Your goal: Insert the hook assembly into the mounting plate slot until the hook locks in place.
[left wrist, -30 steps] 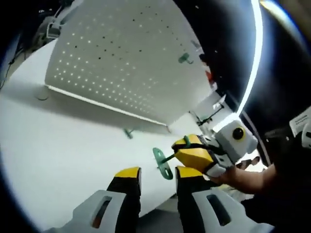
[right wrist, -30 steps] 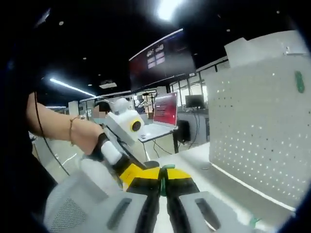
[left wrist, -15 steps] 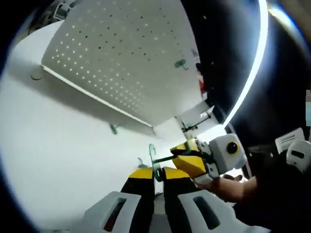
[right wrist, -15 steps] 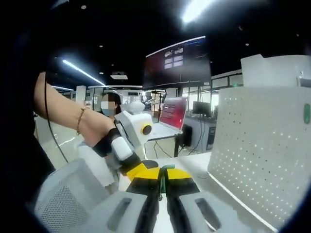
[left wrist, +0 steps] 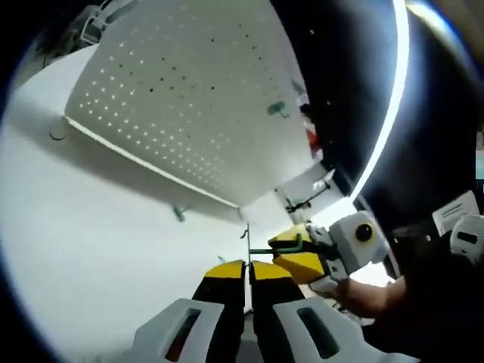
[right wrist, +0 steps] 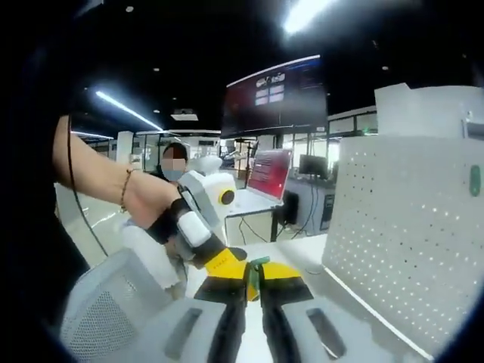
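A green hook (left wrist: pixel 266 248) with a thin flat plate hangs above the white table (left wrist: pixel 91 227). My left gripper (left wrist: pixel 248 266) is shut on the plate, which shows edge-on between the yellow tips. My right gripper (left wrist: pixel 286 250) comes in from the right, shut on the hook's stem. In the right gripper view, my right gripper (right wrist: pixel 255 271) pinches the green hook (right wrist: pixel 258 264), and my left gripper (right wrist: pixel 229 264) meets it from the left. The white perforated mounting plate (left wrist: pixel 189 98) stands beyond, with a green hook (left wrist: pixel 277 108) fixed to it. The same plate (right wrist: pixel 408 249) and its fixed hook (right wrist: pixel 474 180) show on the right.
A loose green hook (left wrist: pixel 179 214) lies on the table near the plate's lower edge. A person's hand (left wrist: pixel 363 291) holds the right gripper. Behind stand a laptop with a red screen (right wrist: pixel 266 172), a large dark monitor (right wrist: pixel 276 94) and a seated person.
My left gripper went from open to shut on the hook's plate, which the right gripper brought between its jaws. The plate turned from face-on to edge-on. The right gripper stayed shut on the hook.
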`<state>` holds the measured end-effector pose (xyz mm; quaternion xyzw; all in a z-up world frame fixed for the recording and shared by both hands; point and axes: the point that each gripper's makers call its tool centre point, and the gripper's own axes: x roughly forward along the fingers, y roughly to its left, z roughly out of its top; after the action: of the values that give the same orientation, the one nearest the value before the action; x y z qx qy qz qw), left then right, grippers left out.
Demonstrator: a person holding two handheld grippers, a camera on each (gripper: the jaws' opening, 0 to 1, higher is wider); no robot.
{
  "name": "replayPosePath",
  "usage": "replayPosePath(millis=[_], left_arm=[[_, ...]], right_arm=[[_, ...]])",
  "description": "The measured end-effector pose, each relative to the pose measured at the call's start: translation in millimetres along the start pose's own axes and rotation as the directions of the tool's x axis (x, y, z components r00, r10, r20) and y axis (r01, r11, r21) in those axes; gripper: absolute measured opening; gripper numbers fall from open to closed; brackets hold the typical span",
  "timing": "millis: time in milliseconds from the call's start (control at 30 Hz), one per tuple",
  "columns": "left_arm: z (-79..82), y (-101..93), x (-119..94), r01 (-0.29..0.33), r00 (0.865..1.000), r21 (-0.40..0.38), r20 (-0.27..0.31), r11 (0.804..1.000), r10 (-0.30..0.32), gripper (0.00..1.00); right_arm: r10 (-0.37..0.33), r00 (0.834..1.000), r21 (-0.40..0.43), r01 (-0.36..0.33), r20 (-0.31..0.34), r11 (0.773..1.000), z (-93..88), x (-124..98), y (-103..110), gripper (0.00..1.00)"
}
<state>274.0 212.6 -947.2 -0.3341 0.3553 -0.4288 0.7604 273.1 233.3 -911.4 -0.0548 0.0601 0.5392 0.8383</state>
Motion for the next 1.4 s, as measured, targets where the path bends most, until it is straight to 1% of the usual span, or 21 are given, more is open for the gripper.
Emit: replayPosePath(millis=[100, 167, 200, 300, 333, 400, 467, 500, 567, 600, 633, 667, 700, 767, 833, 867, 933, 1100, 1133, 1200, 1400], left_arm=[[5.8, 0.8, -0.7, -0.024, 1.0, 0.028, 0.019, 0.999, 0.023, 0.01], [10.9, 2.3, -1.4, -0.044, 0.998, 0.072, 0.036, 0.996, 0.042, 0.01], [14.6, 4.5, -2.6, -0.07, 0.997, 0.109, 0.047, 0.992, 0.065, 0.01], [24.0, 7.6, -6.3, -0.129, 0.99, 0.187, 0.076, 0.974, 0.117, 0.01], [28.6, 7.8, -8.0, -0.148, 0.987, 0.217, 0.093, 0.965, 0.131, 0.01], [32.9, 10.3, -10.7, -0.186, 0.981, 0.267, 0.103, 0.946, 0.163, 0.01], [39.0, 11.3, -13.1, -0.232, 0.971, 0.327, 0.128, 0.916, 0.2, 0.01], [41.3, 11.5, -13.9, -0.248, 0.967, 0.348, 0.14, 0.904, 0.211, 0.01], [45.7, 10.6, -15.0, -0.278, 0.959, 0.396, 0.166, 0.875, 0.229, 0.01], [46.1, 9.3, -15.1, -0.284, 0.957, 0.404, 0.171, 0.869, 0.233, 0.01], [48.0, 9.9, -15.8, -0.305, 0.951, 0.427, 0.183, 0.851, 0.249, 0.01], [48.7, 9.0, -15.6, -0.312, 0.949, 0.447, 0.189, 0.838, 0.253, 0.01], [50.0, 6.6, -14.9, -0.319, 0.946, 0.46, 0.203, 0.829, 0.251, 0.01], [53.4, 4.6, -14.6, -0.334, 0.94, 0.484, 0.231, 0.809, 0.25, 0.01], [54.4, 2.5, -14.0, -0.348, 0.935, 0.501, 0.25, 0.793, 0.252, 0.01], [54.2, 1.3, -13.8, -0.35, 0.934, 0.504, 0.255, 0.79, 0.251, 0.01], [56.0, -1.2, -13.7, -0.36, 0.929, 0.519, 0.279, 0.775, 0.244, 0.01], [60.5, -2.9, -16.2, -0.391, 0.913, 0.529, 0.328, 0.753, 0.243, 0.01], [61.9, -3.4, -17.2, -0.402, 0.908, 0.538, 0.341, 0.741, 0.244, 0.01], [64.0, -4.6, -18.6, -0.413, 0.901, 0.543, 0.361, 0.731, 0.241, 0.01], [67.2, -10.1, -19.7, -0.429, 0.891, 0.568, 0.396, 0.702, 0.224, 0.01]], right_arm=[[-0.022, 1.0, 0.071, 0.022, 0.004, 0.997, 2.0, -2.0, -4.7, 0.09], [-0.039, 0.999, 0.092, 0.038, 0.006, 0.995, 4.4, -4.4, -8.7, 0.1], [-0.044, 0.999, 0.106, 0.043, 0.007, 0.993, 5.8, -5.5, -9.6, 0.11], [-0.065, 0.998, 0.202, 0.06, 0.019, 0.977, 11.4, -9.6, -13.7, 0.16], [-0.079, 0.997, 0.246, 0.073, 0.014, 0.967, 11.6, -11.3, -16.7, 0.18], [-0.096, 0.995, 0.291, 0.089, 0.01, 0.953, 12.7, -13.8, -20.5, 0.18], [-0.106, 0.994, 0.329, 0.094, 0.02, 0.94, 16.3, -15.2, -23.6, 0.18], [-0.113, 0.994, 0.374, 0.105, 0.001, 0.922, 14.2, -15.7, -24.9, 0.18], [-0.116, 0.993, 0.414, 0.103, 0.007, 0.905, 17.1, -14.8, -25.1, 0.18], [-0.126, 0.992, 0.429, 0.114, -0.001, 0.896, 16.9, -14.9, -26.2, 0.17], [-0.133, 0.991, 0.442, 0.116, 0.01, 0.89, 19.7, -14.2, -26.9, 0.17], [-0.144, 0.99, 0.476, 0.128, -0.003, 0.87, 18.3, -13.7, -27.6, 0.16], [-0.141, 0.99, 0.509, 0.118, 0.006, 0.853, 20.6, -11.8, -27.2, 0.16], [-0.156, 0.988, 0.539, 0.129, 0.005, 0.833, 20.6, -10.0, -29.0, 0.15], [-0.172, 0.985, 0.581, 0.13, 0.018, 0.804, 23.3, -7.2, -29.6, 0.14], [-0.18, 0.983, 0.613, 0.129, 0.021, 0.779, 24.1, -5.2, -30.4, 0.13], [-0.198, 0.98, 0.654, 0.134, 0.024, 0.745, 24.5, -1.8, -32.5, 0.12], [-0.22, 0.975, 0.681, 0.14, 0.031, 0.719, 25.0, 6.1, -32.4, 0.09], [-0.22, 0.975, 0.687, 0.137, 0.034, 0.714, 25.2, 7.5, -32.0, 0.08], [-0.22, 0.975, 0.704, 0.13, 0.039, 0.698, 25.3, 9.9, -31.0, 0.08], [-0.24, 0.969, 0.734, 0.115, 0.067, 0.669, 29.3, 14.2, -31.5, 0.05]])
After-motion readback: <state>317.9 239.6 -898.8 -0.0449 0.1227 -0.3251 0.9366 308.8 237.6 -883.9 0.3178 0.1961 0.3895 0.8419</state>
